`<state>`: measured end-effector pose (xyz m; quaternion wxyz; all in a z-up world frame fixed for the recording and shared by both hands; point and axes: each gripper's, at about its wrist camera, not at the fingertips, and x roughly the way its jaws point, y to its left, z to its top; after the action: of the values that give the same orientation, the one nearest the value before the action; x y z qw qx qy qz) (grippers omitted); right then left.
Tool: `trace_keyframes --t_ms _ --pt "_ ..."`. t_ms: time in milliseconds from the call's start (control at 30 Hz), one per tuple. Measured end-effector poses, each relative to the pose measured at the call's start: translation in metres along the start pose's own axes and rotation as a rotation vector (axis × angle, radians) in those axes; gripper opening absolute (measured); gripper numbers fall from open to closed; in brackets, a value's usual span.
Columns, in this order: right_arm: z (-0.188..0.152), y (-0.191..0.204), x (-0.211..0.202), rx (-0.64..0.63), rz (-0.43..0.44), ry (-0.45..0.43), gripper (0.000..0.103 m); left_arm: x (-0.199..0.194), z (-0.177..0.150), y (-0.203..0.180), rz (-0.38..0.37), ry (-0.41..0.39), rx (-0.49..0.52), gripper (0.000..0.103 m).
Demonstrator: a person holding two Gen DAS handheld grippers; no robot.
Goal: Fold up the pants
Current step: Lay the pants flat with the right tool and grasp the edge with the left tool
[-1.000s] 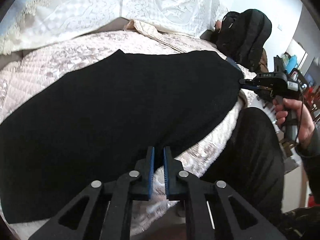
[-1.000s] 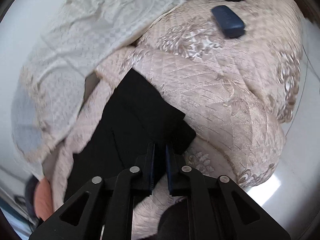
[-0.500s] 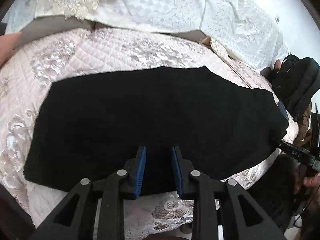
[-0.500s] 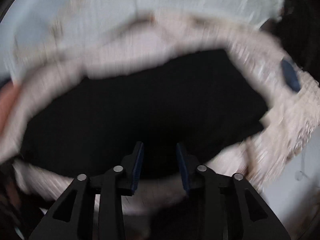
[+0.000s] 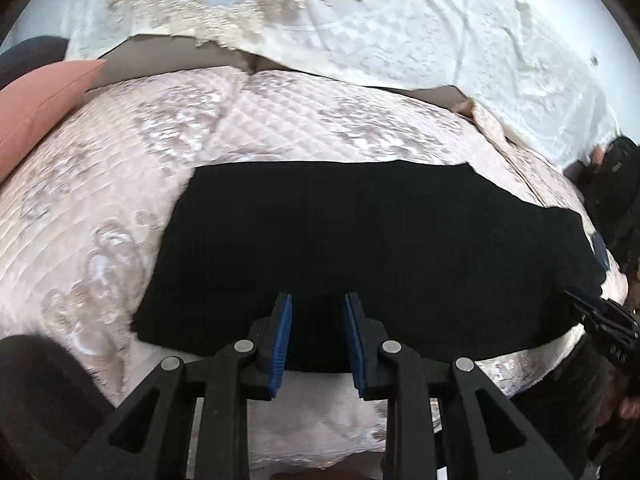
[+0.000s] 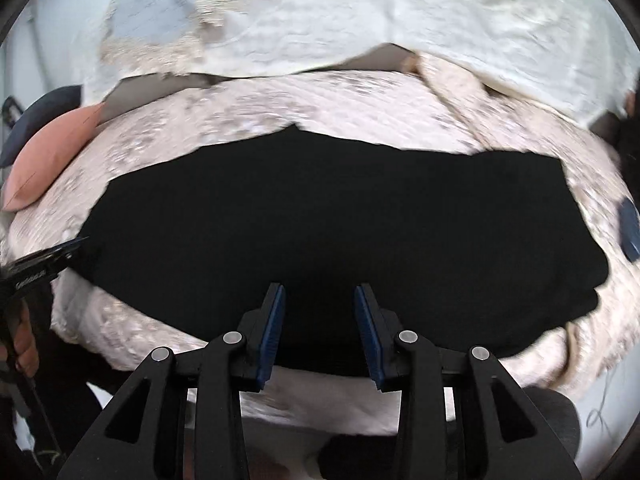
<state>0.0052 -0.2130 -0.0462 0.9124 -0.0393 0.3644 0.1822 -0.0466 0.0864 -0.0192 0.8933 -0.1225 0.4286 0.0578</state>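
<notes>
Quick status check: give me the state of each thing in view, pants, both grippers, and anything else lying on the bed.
Black pants: lying flat on the quilt, folded into a long band, not gripped.
Left gripper: jaws open, empty, over the pants' near edge.
Right gripper: jaws open, empty, over the near edge.
Pink cushion: resting at the quilt's left end.
Dark blue case: lying beside the pants' right end.

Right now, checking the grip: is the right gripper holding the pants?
No, the right gripper is open over the pants, nothing pinched between its pads.
</notes>
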Motion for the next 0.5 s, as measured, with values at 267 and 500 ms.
trace_keyframes --t_ms 267,500 --pt "-0.009 0.048 0.031 -0.158 0.000 0.058 0.038 0.001 -0.008 0.038 0.009 -0.005 -0.103 0.031" --pt "-0.003 0.073 0.018 -0.198 0.083 0.022 0.040 -0.018 -0.021 0.084 0.014 -0.032 -0.279 0.043"
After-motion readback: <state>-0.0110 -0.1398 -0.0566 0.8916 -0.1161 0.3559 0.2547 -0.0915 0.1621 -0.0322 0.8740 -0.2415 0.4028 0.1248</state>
